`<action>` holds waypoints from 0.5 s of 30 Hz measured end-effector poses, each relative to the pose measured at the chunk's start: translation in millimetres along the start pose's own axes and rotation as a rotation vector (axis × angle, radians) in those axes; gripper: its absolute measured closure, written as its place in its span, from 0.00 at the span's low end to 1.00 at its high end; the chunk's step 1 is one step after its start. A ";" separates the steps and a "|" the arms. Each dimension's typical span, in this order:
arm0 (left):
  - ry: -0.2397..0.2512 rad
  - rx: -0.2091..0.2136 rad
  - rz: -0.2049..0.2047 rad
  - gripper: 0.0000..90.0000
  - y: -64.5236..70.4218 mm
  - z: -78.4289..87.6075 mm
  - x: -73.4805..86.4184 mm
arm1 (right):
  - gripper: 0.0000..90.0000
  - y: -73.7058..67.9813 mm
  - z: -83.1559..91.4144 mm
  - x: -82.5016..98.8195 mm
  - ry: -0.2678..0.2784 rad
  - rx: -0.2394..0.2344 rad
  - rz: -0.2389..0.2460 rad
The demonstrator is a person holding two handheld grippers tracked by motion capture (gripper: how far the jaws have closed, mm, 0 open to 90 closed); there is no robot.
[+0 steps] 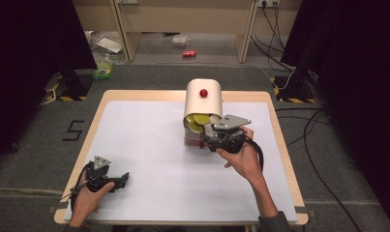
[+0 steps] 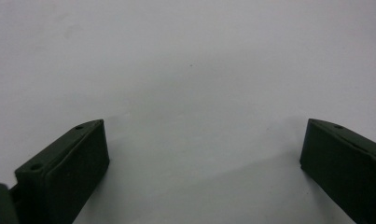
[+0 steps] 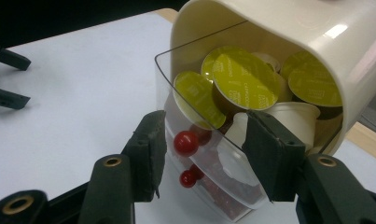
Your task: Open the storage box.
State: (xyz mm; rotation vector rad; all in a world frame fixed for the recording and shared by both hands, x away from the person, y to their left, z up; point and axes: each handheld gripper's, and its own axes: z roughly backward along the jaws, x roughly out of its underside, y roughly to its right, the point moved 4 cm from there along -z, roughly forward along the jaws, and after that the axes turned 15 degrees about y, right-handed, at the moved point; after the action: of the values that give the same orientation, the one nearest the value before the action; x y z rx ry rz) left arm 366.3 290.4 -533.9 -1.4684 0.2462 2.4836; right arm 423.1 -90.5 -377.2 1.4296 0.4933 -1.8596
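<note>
Capsule dispenser (image 1: 202, 99) stands mid-table, toward the far edge, its clear drawer (image 3: 209, 154) tilted open and full of yellow-lidded pods (image 3: 244, 79). Right gripper (image 3: 202, 149) is clamped narrow on the drawer's front wall, one jaw outside by the red knob (image 3: 185, 143), one inside. Thin, slick, probably brittle plastic; light load. Best hold: the rim near the knob, with gentle squeeze. Left gripper (image 1: 121, 181) rests wide and empty on the table (image 1: 149, 159), well apart.

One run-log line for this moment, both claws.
left claw: open, idle on table | right claw: shut on clear drawer of capsule holder | yellow-lidded capsules inside
</note>
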 end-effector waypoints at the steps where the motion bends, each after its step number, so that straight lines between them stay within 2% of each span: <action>1: 0.000 0.000 0.000 0.00 0.0 0.0 0.0 | 0.54 -1.0 0.7 0.2 -0.001 0.000 0.004; 15: 0.000 0.000 0.000 0.00 0.0 0.1 0.0 | 0.55 -13.1 12.3 4.7 -0.007 -0.031 0.013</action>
State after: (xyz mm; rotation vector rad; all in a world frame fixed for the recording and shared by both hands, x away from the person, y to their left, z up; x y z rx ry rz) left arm 366.2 290.4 -533.9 -1.4680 0.2468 2.4836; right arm 404.7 -91.7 -379.4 1.4027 0.5057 -1.8381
